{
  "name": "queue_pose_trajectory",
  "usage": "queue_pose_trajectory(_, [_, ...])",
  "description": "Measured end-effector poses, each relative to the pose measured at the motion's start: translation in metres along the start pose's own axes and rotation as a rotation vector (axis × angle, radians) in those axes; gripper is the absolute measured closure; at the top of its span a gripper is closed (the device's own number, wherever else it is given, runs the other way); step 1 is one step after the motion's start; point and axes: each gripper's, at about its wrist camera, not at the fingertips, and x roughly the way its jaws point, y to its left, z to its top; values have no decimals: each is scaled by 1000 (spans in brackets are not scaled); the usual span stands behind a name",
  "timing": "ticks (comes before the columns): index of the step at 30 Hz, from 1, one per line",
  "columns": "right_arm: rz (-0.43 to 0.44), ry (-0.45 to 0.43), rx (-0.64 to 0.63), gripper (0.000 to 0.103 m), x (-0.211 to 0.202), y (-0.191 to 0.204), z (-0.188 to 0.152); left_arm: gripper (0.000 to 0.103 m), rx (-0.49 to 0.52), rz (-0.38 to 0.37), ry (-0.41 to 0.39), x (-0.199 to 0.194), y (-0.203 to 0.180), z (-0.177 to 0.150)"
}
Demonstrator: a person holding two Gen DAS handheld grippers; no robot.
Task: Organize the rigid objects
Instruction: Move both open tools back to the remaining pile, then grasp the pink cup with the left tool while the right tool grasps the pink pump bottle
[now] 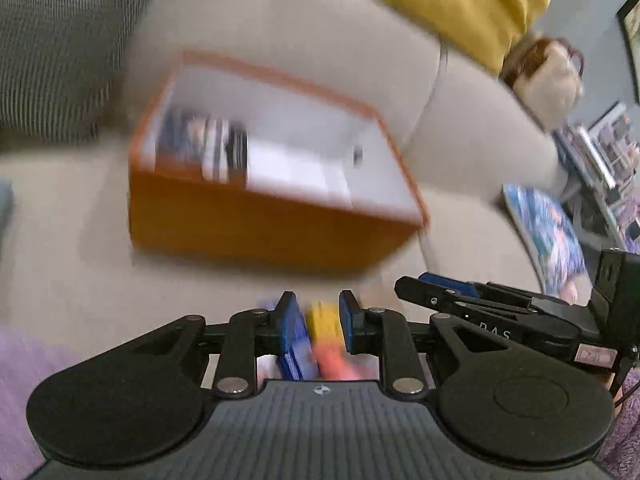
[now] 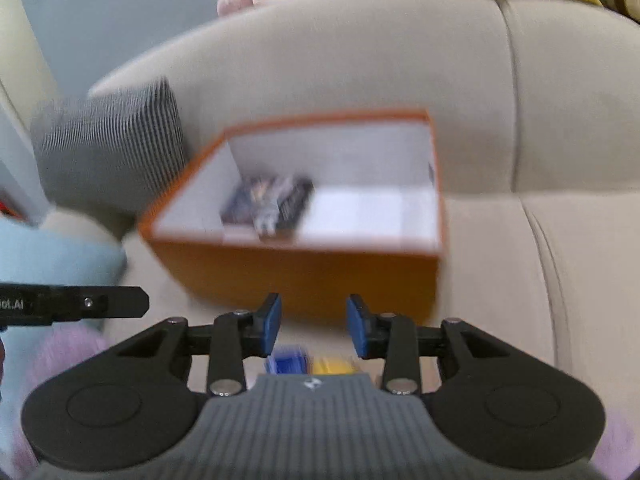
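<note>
With both grippers (image 1: 317,320) (image 2: 314,320) part-open and empty, centre one over the blurred yellow piece (image 1: 323,322), then carry it to the orange box (image 1: 256,220).

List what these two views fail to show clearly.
- Item in the orange box: motion blur in both views hides what it is.
- Yellow object between the left tool pads: blurred; contact unclear.
- Blue and yellow pieces under the right tool: mostly hidden by its body.
</note>
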Motion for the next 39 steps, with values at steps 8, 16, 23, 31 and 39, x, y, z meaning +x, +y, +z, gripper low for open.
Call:
queue_pose_trajectory(8, [-65,76,-96,66,-12,-11,-83,64,-44,57,184,42,-23,-59])
queue_pose_trajectory(16, [-5,74,-95,66,-16,-21,-104,49,-77,144,225,68,-19,-78])
queue_pose_trajectory(23, [2,87,-117,66,-8,-14,-107,41,-69,203,218,85,-27,-84])
queue_pose_trajectory(31, [28,112,-142,66,0,-10,-107,40,-77,201,238,97,-20,-86])
queue_pose_trajectory(39, [25,111,-220,66,3,6,-99,41,-16,190,154,65,-31,-78])
